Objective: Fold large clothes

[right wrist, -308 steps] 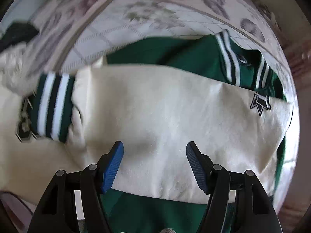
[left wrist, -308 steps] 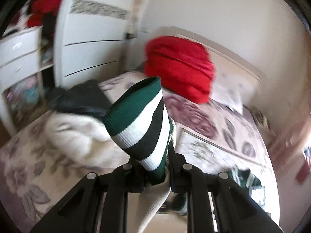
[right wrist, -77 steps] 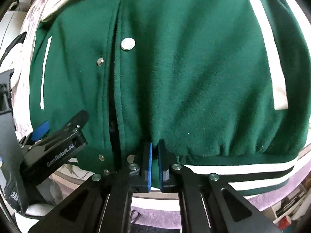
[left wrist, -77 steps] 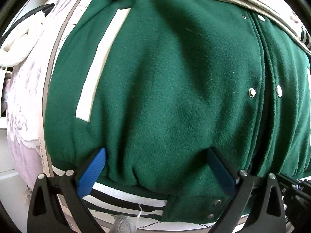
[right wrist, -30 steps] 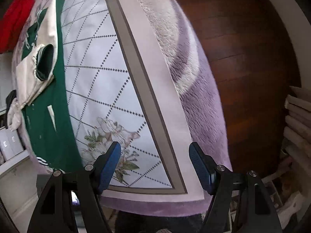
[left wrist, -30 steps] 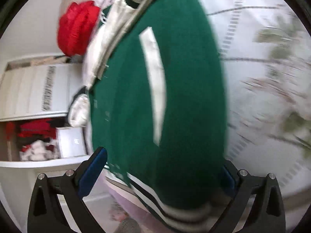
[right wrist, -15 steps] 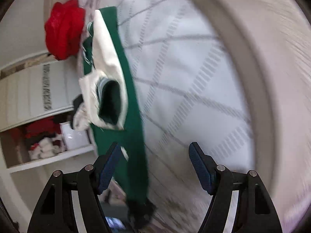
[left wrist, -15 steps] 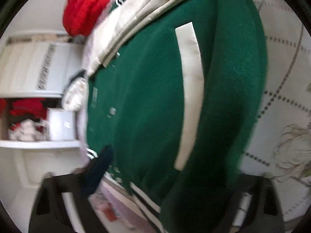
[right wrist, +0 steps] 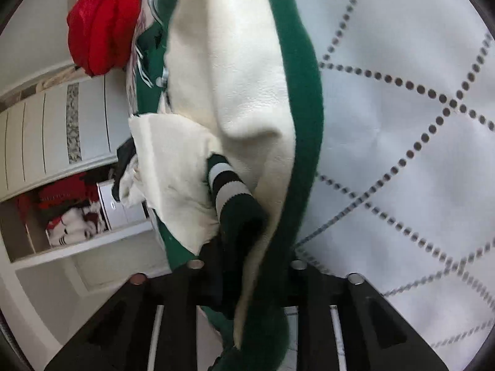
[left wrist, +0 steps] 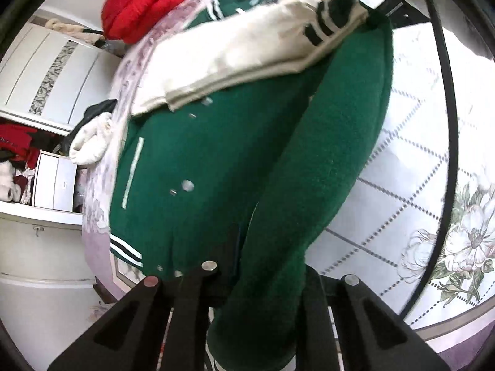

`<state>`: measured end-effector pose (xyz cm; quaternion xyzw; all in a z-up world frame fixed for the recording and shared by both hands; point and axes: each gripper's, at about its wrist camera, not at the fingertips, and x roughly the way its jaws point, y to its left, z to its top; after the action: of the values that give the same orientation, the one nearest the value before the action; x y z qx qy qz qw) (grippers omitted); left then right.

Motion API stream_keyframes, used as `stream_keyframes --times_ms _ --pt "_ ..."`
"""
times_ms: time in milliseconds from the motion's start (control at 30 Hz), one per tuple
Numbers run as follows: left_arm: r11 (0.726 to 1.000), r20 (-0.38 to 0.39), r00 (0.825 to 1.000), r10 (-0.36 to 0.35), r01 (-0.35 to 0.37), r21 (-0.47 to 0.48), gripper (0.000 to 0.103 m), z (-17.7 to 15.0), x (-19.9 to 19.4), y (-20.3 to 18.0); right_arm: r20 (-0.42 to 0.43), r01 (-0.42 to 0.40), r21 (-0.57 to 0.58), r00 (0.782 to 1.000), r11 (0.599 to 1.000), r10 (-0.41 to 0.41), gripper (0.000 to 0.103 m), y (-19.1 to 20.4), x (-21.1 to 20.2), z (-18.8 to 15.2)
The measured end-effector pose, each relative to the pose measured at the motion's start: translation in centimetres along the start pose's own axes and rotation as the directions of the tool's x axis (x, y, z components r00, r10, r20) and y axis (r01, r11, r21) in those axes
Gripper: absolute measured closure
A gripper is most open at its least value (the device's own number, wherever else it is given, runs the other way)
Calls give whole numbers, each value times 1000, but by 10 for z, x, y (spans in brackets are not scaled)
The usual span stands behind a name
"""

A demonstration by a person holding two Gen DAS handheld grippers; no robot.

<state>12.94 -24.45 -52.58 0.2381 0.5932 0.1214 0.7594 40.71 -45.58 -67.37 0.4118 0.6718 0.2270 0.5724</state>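
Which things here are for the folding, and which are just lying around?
For the folding:
green jacket
its cream sleeve
left gripper
right gripper
bedspread it lies on

Just lying around:
red bundle
white and dark clothes
wardrobe

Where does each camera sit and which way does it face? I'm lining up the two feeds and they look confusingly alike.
Left wrist: sits on the left gripper, looking along its jaws, which pinch the green jacket near its hem; only the black gripper frame shows.
Right wrist: sits on the right gripper, looking along jaws closed on the jacket's side edge near a cream sleeve and its striped cuff; again only the frame shows.
Shared: the jacket, red bundle, quilted bedspread, white wardrobe.
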Motion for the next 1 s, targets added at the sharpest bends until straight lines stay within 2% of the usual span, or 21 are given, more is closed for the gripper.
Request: stream_keyframes --times_ms 100,300,500,600,667,800,1000 --pt "999 30 999 -17 18 -43 94 2 -3 24 28 -16 -30 999 999 17 87 27 -8 -8" --pt "983 72 990 -119 128 -134 94 10 -9 78 78 11 -52 997 999 -7 88 82 -12 -18" --pt "949 130 969 -210 234 -213 94 14 -10 138 103 46 -117 994 992 -34 88 154 -6 -18" --pt "915 154 951 -268 301 -267 94 14 -7 167 110 71 -144 992 987 -55 88 186 -1 -19" --pt "872 160 933 -323 359 -333 94 14 -1 191 109 78 -158 992 984 -62 88 204 3 -19" --pt "811 175 913 -367 407 -420 94 13 13 230 104 110 -208 990 972 -90 88 253 24 -19" --pt "731 183 890 -417 448 -515 94 13 61 289 80 152 -273 988 950 -135 88 327 95 -2"
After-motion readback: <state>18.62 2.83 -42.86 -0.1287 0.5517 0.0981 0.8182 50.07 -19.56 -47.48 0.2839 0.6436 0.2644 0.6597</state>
